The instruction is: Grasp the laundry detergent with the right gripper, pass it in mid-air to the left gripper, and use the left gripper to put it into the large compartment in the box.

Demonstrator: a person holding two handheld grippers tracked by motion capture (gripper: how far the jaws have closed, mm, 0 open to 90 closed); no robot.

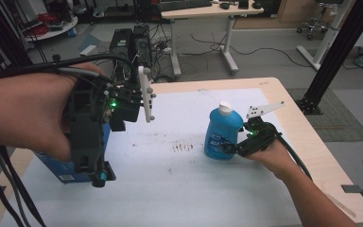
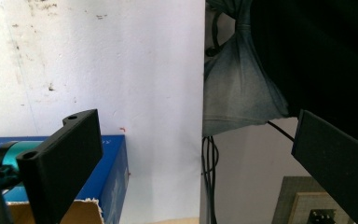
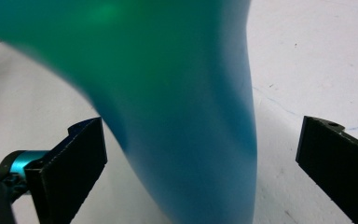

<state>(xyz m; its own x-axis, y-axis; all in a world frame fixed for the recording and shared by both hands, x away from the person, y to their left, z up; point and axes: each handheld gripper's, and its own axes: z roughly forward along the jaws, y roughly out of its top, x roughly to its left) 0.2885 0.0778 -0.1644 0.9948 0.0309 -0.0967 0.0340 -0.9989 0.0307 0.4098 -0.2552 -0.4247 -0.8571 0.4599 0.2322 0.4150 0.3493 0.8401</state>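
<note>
A blue bottle (image 1: 222,135) with a white cap stands upright on the white mat, right of centre. My right gripper (image 1: 231,147) is at its lower right side. In the right gripper view the bottle (image 3: 182,116) stands between the two jaws, which are spread wide with a gap on each side, so the right gripper (image 3: 200,140) is open. My left gripper (image 1: 92,142) is held high over the table's left side and points down. Its jaws are far apart with nothing between them, so the left gripper (image 2: 196,140) is open. A blue box (image 1: 61,165) lies beneath it.
The white mat (image 1: 179,189) covers most of the wooden table (image 1: 321,161). The blue box (image 2: 112,163) has a torn cardboard flap. Cables and grey cloth (image 2: 237,93) hang past the mat's edge. On the floor behind are computer towers (image 1: 132,45) and a desk.
</note>
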